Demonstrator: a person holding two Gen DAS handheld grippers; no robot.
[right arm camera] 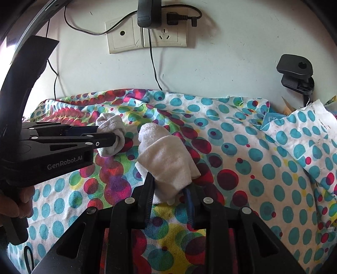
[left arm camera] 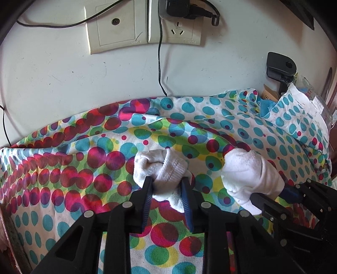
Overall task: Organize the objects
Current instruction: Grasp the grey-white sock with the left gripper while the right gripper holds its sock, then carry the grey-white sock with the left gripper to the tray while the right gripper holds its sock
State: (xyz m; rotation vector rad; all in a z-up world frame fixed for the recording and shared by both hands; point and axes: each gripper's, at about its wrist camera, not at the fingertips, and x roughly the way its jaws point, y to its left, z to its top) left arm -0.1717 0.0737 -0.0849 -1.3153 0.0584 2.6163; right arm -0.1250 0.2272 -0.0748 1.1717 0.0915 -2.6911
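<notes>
Two bundled white socks lie on the spotted cloth. My left gripper is shut on the left sock, its blue pads pressing both sides of the bundle. The right wrist view shows the same left gripper coming in from the left, clamped on that left sock. My right gripper is shut on the right sock, which sticks up from between its fingers. In the left wrist view the right gripper holds this right sock close beside the first.
A white wall rises behind the cloth, with sockets, a plugged adapter and a cable hanging down. A black clamp and a cardboard box sit at the far right. A person's hand holds the left gripper.
</notes>
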